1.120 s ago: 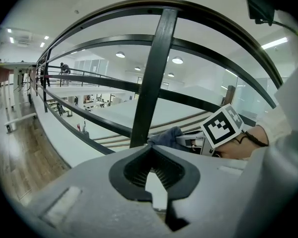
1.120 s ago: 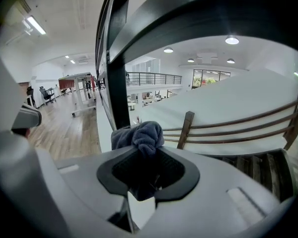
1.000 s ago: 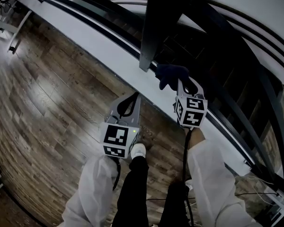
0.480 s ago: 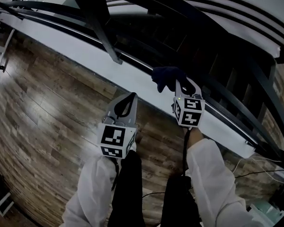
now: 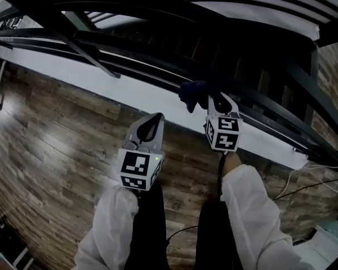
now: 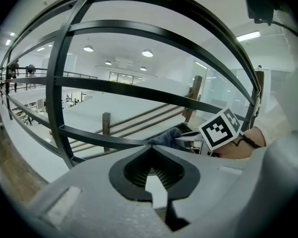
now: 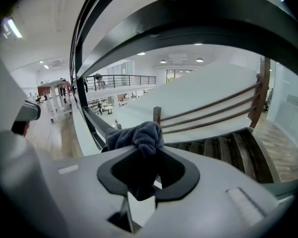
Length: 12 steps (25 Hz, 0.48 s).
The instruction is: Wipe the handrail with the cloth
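Observation:
A dark blue cloth point(image 5: 194, 93) is bunched in my right gripper point(image 5: 214, 101), which is shut on it. The cloth hangs level with the lower black bars of the railing, just in front of them. In the right gripper view the cloth point(image 7: 139, 137) bulges out of the jaws, below the thick black handrail point(image 7: 203, 26). From the head view the handrail point(image 5: 129, 1) curves across the top. My left gripper point(image 5: 153, 120) is shut and holds nothing, to the left of the cloth and short of the bars. In the left gripper view its tips point(image 6: 150, 148) point at the railing bars point(image 6: 139, 90) and the cloth point(image 6: 166, 137).
A white ledge point(image 5: 118, 86) runs along the foot of the railing above a wooden floor point(image 5: 56, 145). Wooden stairs point(image 7: 238, 152) drop away beyond the bars. Cables point(image 5: 304, 187) lie on the floor at the right. A slanted railing post point(image 5: 81, 52) stands to the left.
The view has slid along the railing: the slanted post has moved from the middle to the left of the picture. Both grippers keep their poses, and the cloth stays in the right one.

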Each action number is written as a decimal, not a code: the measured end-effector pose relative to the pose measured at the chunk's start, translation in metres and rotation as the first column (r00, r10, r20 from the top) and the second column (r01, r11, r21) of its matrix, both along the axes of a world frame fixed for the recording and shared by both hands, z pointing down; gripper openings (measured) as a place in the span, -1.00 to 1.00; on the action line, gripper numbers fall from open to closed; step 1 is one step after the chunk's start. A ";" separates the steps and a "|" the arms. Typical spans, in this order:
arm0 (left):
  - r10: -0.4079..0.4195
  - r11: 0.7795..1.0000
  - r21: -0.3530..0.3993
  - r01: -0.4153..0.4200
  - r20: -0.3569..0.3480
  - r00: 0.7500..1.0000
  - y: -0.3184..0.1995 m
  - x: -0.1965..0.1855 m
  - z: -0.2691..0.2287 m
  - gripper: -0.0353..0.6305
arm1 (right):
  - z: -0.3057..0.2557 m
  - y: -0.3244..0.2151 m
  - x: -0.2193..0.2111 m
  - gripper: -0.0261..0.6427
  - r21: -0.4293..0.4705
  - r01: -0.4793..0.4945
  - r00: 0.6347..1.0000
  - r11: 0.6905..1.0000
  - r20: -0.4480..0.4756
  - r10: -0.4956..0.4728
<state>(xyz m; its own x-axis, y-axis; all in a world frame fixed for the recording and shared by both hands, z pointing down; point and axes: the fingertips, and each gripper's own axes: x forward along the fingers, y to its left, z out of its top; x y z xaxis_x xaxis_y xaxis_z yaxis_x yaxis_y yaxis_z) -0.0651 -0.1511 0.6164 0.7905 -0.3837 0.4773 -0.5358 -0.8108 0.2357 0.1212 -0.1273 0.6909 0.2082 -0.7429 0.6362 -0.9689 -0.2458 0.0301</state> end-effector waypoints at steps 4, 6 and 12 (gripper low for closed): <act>0.049 0.999 0.001 -0.049 0.004 0.999 0.030 0.036 -0.001 -0.89 | 0.001 0.037 0.035 -0.67 -0.002 -0.046 0.999 0.999 0.003 0.046; 0.074 0.997 -0.001 -0.074 0.004 0.997 0.042 0.054 0.000 -0.89 | 0.002 0.054 0.051 -0.66 -0.007 -0.065 0.998 0.998 0.002 0.065; 0.153 0.988 0.002 -0.153 -0.010 0.988 0.082 0.110 -0.004 -0.89 | 0.003 0.108 0.097 -0.67 -0.017 -0.122 0.993 0.992 0.000 0.122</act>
